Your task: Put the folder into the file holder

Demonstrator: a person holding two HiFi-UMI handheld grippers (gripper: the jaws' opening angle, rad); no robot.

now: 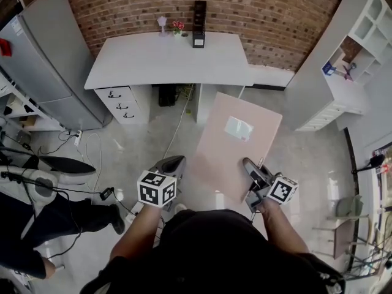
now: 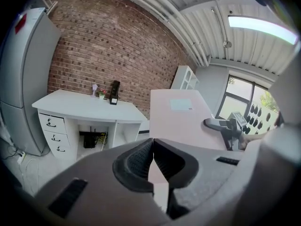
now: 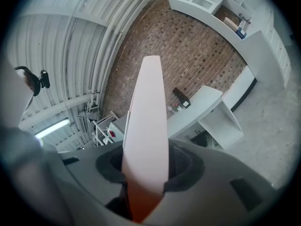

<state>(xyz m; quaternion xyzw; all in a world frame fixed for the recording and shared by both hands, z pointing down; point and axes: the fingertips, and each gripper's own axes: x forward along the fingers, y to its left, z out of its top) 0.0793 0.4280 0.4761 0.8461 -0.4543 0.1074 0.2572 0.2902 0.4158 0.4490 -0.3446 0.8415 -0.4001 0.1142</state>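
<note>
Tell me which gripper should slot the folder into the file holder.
The right gripper: it clamps the folder, which points toward the file holder on the desk. The left gripper sits shut at the folder's near corner.

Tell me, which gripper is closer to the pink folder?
Right. The right gripper grips the folder at its near edge; the left gripper sits just beside its left edge.

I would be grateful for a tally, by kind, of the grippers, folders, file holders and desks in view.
grippers: 2 (left gripper, right gripper)
folder: 1
file holder: 1
desk: 1
Total: 5
</note>
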